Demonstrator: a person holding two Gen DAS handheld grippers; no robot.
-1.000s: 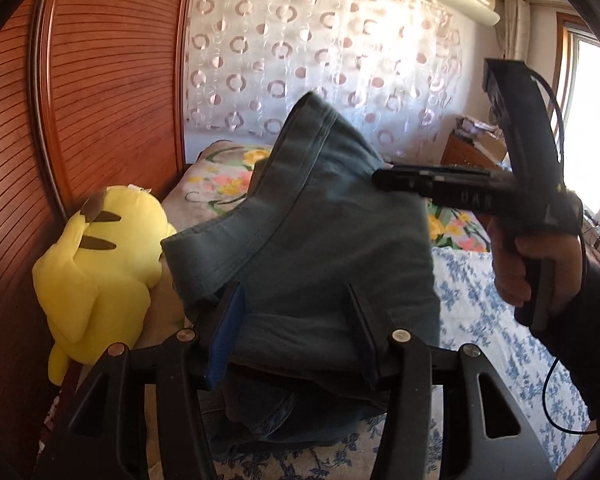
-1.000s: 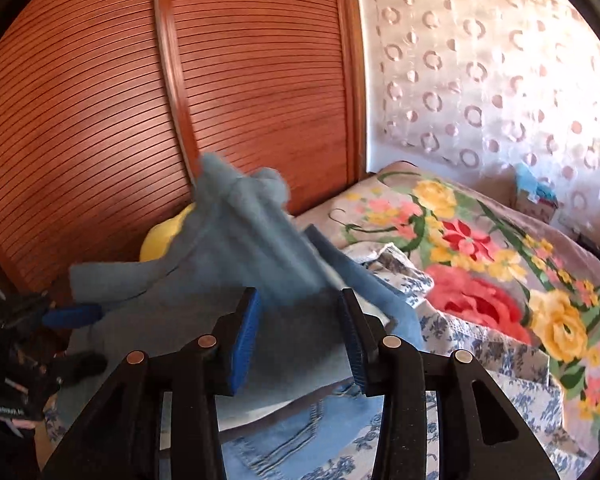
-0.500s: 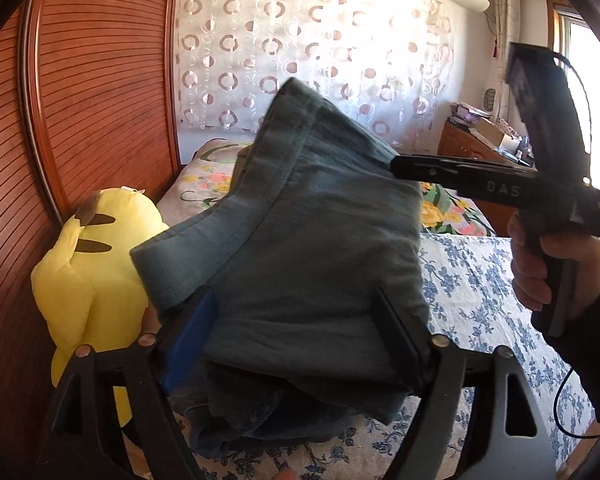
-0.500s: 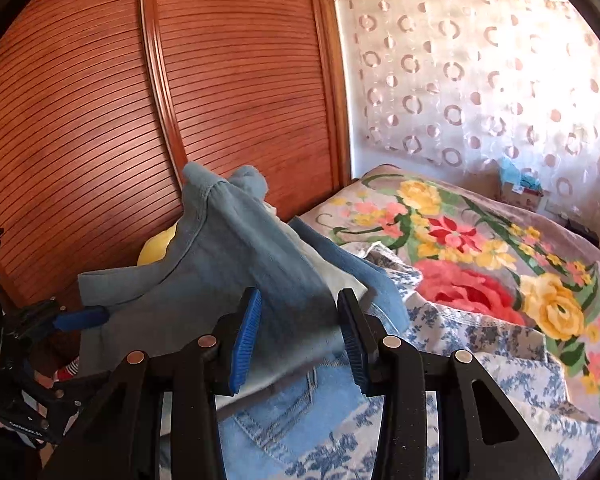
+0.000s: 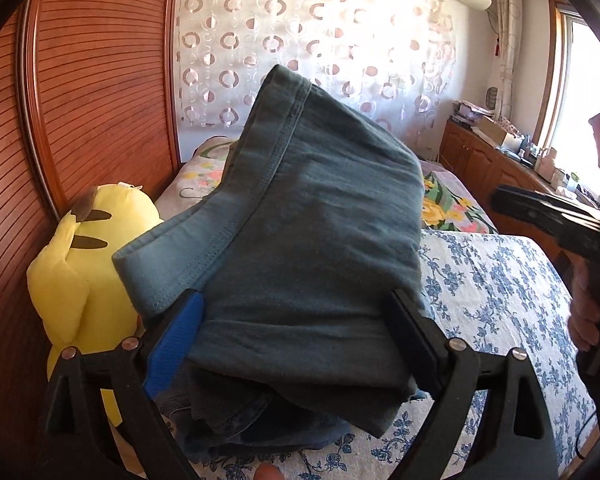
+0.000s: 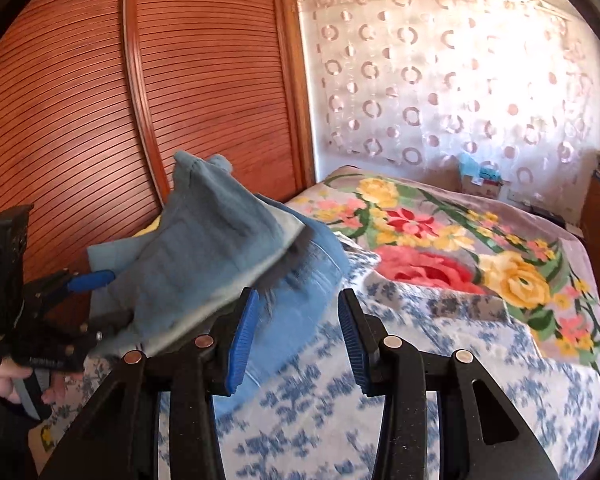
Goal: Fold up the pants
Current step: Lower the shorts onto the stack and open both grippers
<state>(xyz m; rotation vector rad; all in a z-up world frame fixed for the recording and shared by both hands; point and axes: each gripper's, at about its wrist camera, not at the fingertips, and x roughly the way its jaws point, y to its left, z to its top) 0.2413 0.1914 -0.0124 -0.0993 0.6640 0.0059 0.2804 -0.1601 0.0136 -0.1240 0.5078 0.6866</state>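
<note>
- Left wrist view: my left gripper (image 5: 296,320) has its fingers spread wide, and the folded pants (image 5: 300,240) lie draped between and over them, lifted above the bed (image 5: 492,280).
- I cannot tell whether the fingers press the cloth or only carry it; they are far apart, so I call the gripper open.
- One hemmed corner of the pants sticks up toward the curtain (image 5: 340,40), another hangs over the blue pad (image 5: 172,340).
- A darker fold of cloth hangs under the bundle, near the blue-flowered sheet.
- A yellow plush toy (image 5: 84,276) sits at the left against the wooden door (image 5: 100,80).
- My right gripper (image 5: 540,216) shows at the right edge, apart from the pants.
- Right wrist view: my right gripper (image 6: 296,332) is open with nothing between its blue pads; only the sheet shows behind the gap.
- The pants (image 6: 204,256) hang to the left of it, held up on the left gripper (image 6: 76,288).
- A flowered blanket (image 6: 440,248) covers the far part of the bed (image 6: 420,400).
</note>
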